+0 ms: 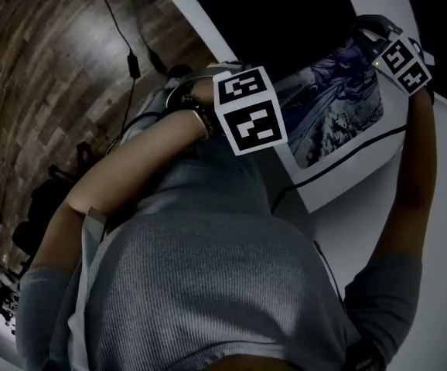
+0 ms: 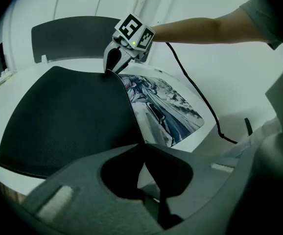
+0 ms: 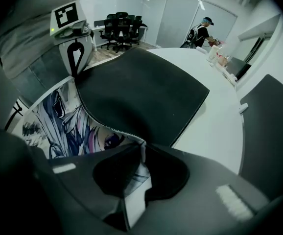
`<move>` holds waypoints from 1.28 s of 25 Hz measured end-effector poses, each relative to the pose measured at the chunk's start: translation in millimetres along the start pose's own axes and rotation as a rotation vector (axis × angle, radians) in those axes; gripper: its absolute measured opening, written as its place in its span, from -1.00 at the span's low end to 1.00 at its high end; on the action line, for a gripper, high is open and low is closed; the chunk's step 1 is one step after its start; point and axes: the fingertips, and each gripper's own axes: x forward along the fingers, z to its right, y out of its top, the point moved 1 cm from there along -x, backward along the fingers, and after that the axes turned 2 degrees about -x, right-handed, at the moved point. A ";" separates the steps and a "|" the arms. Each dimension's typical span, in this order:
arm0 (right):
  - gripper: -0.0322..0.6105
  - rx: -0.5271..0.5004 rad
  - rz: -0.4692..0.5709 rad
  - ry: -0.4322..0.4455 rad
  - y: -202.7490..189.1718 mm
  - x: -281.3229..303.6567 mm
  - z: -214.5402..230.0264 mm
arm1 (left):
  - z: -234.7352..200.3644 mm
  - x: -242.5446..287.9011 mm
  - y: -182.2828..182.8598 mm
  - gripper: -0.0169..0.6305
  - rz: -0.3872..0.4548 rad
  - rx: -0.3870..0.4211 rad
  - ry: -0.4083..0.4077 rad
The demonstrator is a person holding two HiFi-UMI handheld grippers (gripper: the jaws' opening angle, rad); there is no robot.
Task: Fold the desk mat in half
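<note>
L gripper [image 2: 144, 146] & R gripper [image 3: 143, 148] each clamped tight on one corner of the desk mat [image 2: 68, 116], its held edge lifted & curled over so the black underside faces up w/ the printed side showing below, rest lying on the white table [image 2: 239, 97].

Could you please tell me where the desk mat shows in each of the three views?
Head view: desk mat at upper right, printed face showing.
Left gripper view: desk mat fills the centre, black underside folded over the print.
Right gripper view: desk mat at centre, black underside up, print lower left.
Shared landmark: the white table beneath it.
</note>
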 end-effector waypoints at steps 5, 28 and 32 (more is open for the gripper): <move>-0.81 0.035 -0.013 -0.020 -9.2 -2.9 -8.9 | 15.1 10.1 5.0 -0.91 -0.027 0.074 -0.057; -0.80 0.007 -0.028 0.024 -75.4 -35.7 -80.6 | 109.0 55.8 29.4 -0.91 -0.094 0.149 -0.170; -0.79 0.015 -0.029 0.024 -84.6 -39.4 -91.0 | 122.2 62.6 31.1 -0.91 -0.110 0.184 -0.178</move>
